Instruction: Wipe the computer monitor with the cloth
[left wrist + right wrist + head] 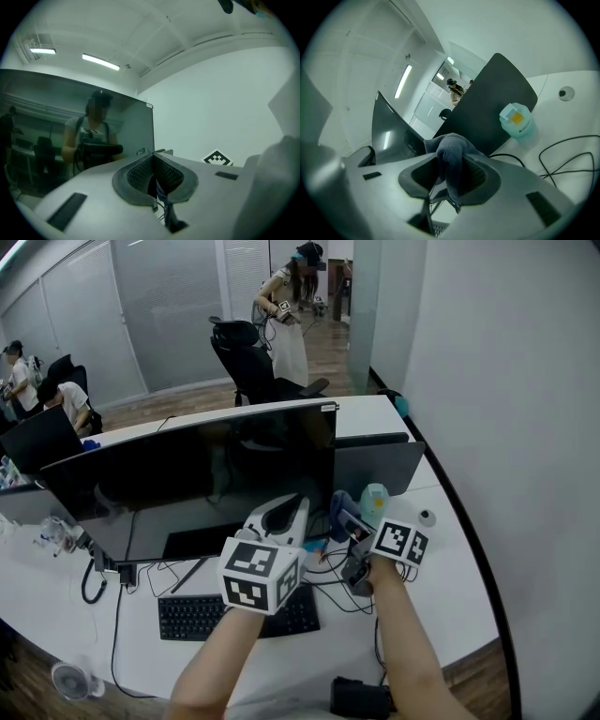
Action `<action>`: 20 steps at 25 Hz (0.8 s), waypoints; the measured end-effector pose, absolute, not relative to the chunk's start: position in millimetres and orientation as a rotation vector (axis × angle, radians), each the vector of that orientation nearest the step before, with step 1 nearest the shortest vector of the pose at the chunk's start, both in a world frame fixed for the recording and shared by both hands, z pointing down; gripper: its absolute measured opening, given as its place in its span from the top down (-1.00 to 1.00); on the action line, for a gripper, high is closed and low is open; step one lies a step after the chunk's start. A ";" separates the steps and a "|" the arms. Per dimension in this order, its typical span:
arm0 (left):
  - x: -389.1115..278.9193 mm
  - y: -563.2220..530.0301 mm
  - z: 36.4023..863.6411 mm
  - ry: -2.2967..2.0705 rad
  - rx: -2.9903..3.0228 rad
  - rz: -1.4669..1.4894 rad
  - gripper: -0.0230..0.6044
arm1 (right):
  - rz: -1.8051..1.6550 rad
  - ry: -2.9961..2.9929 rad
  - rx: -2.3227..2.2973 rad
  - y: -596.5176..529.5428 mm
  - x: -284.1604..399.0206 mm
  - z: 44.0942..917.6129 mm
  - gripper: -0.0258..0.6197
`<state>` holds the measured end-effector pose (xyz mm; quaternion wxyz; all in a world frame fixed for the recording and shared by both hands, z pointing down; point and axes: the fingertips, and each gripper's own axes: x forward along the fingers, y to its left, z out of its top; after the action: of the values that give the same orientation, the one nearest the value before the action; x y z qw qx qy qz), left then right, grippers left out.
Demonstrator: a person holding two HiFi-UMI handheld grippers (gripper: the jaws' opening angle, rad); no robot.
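Note:
The wide curved monitor [197, 470] stands dark across the desk; its screen [70, 140] fills the left of the left gripper view and its edge [391, 133] shows in the right gripper view. My left gripper [291, 505] [153, 171] is shut with nothing between its pads, close in front of the screen's lower right part. My right gripper [340, 514] [452, 176] is shut on a blue-grey cloth [451, 150] [337, 502], bunched and sticking out past the jaws, just right of the monitor's lower right corner.
A dark grey panel [380, 465] [487, 103] leans behind the monitor's right end. A teal bottle [374, 502] [517, 121] stands by it. A black keyboard [202, 615] and loose cables [333, 577] lie under my grippers. People and an office chair [248, 357] are beyond the desk.

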<state>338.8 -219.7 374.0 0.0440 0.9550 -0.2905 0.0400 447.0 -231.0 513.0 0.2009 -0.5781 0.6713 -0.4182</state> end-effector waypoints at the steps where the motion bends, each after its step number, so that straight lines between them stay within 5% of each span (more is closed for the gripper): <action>1: 338.8 -219.5 375.6 -0.886 2.917 0.127 0.91 | -1.176 1.873 -1.617 -230.1 446.7 515.9 0.54; 20: 338.7 -221.9 399.1 -0.864 2.868 0.173 0.91 | -1.303 1.807 -1.647 -220.5 444.8 566.2 0.54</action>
<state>338.7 -221.9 399.1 0.0706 0.9536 -0.2871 0.0574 444.8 -220.5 566.2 0.1847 -0.5842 0.6410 -0.4623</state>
